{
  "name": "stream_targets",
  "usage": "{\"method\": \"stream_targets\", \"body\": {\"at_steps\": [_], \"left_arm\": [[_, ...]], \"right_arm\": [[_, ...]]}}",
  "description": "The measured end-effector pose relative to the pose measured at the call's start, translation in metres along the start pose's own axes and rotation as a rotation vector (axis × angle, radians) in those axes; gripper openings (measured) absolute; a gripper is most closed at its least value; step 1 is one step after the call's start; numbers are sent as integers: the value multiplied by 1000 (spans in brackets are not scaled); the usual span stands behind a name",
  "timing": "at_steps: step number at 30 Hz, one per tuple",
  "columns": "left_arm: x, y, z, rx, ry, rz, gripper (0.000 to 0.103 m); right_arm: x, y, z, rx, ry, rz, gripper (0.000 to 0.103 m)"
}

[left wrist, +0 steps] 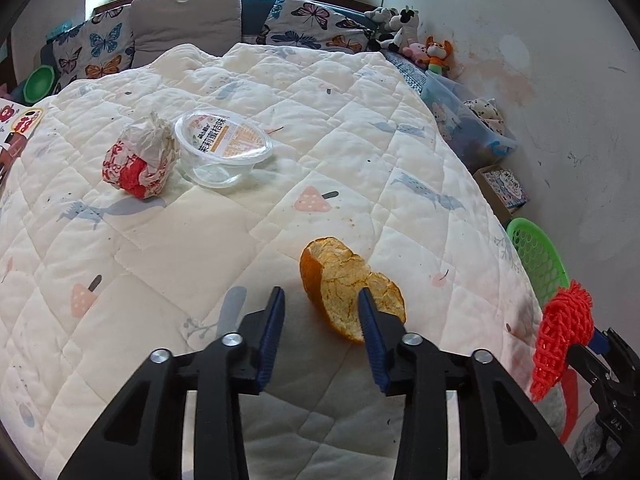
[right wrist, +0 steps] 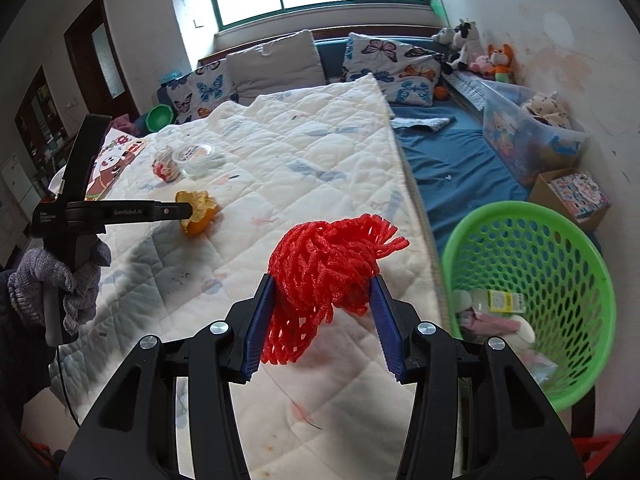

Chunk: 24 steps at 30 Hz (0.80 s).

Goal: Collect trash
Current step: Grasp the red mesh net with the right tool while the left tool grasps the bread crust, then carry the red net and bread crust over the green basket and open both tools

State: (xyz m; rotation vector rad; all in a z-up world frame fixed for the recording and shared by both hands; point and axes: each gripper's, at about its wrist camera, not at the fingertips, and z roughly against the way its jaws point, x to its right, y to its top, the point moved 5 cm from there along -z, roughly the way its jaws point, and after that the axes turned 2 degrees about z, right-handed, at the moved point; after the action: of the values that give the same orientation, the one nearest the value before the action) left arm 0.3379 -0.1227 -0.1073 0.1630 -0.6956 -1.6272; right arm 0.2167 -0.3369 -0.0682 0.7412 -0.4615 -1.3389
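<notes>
An orange peel [left wrist: 340,276] lies on the white quilt [left wrist: 200,248]. My left gripper [left wrist: 321,295] stands open just over it, the right finger [left wrist: 370,320] across the peel and the left finger clear of it. From the right wrist view the left gripper [right wrist: 188,210] has its tip at the peel [right wrist: 200,216]. My right gripper [right wrist: 324,304] is shut on a red foam net [right wrist: 320,264], held above the quilt's edge. Farther back sit a crumpled red-and-white wrapper [left wrist: 140,156] and a clear plastic bowl [left wrist: 224,148]. A green basket [right wrist: 532,216] holding some trash stands to the right.
A blue mattress [right wrist: 452,160] runs beside the quilt, with a clear storage box [right wrist: 520,136] and a cardboard box [right wrist: 572,192] on it. Butterfly pillows [right wrist: 400,64] and plush toys [right wrist: 480,56] line the far wall. A gloved hand [right wrist: 60,280] holds the left gripper's handle.
</notes>
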Motion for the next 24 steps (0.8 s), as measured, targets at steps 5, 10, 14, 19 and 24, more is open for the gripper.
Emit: {"method": "stream_targets", "body": {"at_steps": [5,10,14,19,24], "left_arm": [[5,1,-2,5,-17,-6,10],[8,0,2,16,-8,-18,7],[21,-2,9,14,-38,-33,5],[54,-5,21,19,-78,-106,5],[89,-5,32,27,-131,-146,5]], "right_arm": [[20,-8,10,7,-35,-32,49],[41,-14,20,17,-73,-66,49],[60,-20,27,21,-105,-96,49],[89,-30,35,21,-158,-135,49],[115,-36,44,27,-201,-171,49]]}}
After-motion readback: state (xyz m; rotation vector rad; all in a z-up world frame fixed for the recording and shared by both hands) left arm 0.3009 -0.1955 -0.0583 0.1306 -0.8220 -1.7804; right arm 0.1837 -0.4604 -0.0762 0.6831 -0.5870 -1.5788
